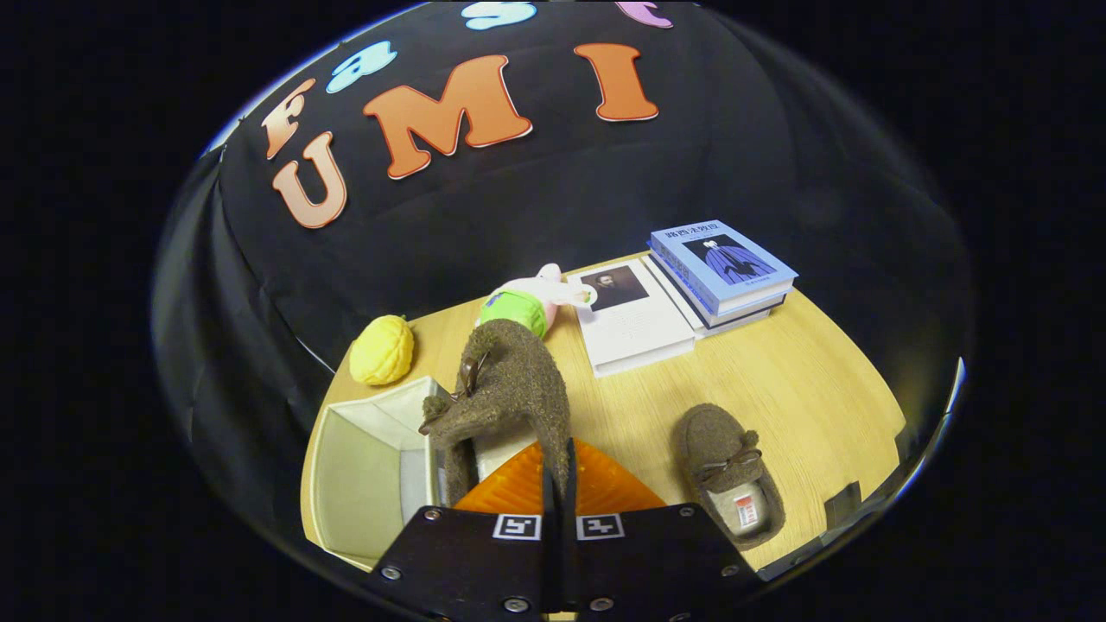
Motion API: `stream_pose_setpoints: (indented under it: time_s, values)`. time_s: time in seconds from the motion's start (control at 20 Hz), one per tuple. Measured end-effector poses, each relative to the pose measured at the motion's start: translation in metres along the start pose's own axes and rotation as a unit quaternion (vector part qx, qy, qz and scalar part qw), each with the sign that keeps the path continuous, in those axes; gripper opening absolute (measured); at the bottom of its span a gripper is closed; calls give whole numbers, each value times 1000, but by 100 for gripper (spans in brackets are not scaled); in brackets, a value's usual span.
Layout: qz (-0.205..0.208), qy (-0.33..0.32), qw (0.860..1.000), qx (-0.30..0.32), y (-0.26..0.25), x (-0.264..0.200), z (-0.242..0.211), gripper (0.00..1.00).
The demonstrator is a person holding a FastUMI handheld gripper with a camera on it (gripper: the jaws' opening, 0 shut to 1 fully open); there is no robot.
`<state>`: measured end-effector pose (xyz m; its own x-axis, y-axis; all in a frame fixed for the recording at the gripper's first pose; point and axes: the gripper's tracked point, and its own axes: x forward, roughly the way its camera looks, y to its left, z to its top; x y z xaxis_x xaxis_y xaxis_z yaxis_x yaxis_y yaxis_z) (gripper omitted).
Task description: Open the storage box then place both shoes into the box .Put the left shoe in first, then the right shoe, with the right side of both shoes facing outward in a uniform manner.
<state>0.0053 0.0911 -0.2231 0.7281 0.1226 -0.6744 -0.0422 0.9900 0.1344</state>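
My gripper (558, 471) is shut on the rim of a brown fuzzy shoe (505, 389), which hangs lifted with its toe pointing away and its bow on the left side. The held shoe hovers beside and partly over the open white storage box (363, 462), which sits to the left of the fingers with its inside showing. The second brown shoe (730, 475) lies on the wooden table (804, 380) to the right of the fingers, its opening toward me and a label showing inside.
Beyond the held shoe lie a pink and green plush toy (531, 302) and a yellow knitted ball (383, 348). A white book (631, 320) and a stack of blue books (721, 268) rest at the far right of the table.
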Motion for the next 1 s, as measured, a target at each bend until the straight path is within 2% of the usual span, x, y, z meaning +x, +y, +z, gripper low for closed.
stream_pose_setpoints:
  time_s: [0.35,0.65,1.0]
  values:
    - [65,1,998,-2,93,-5,8,1]
    - [99,47,994,-14,150,12,-41,1]
    - [100,88,991,-33,175,30,-92,1]
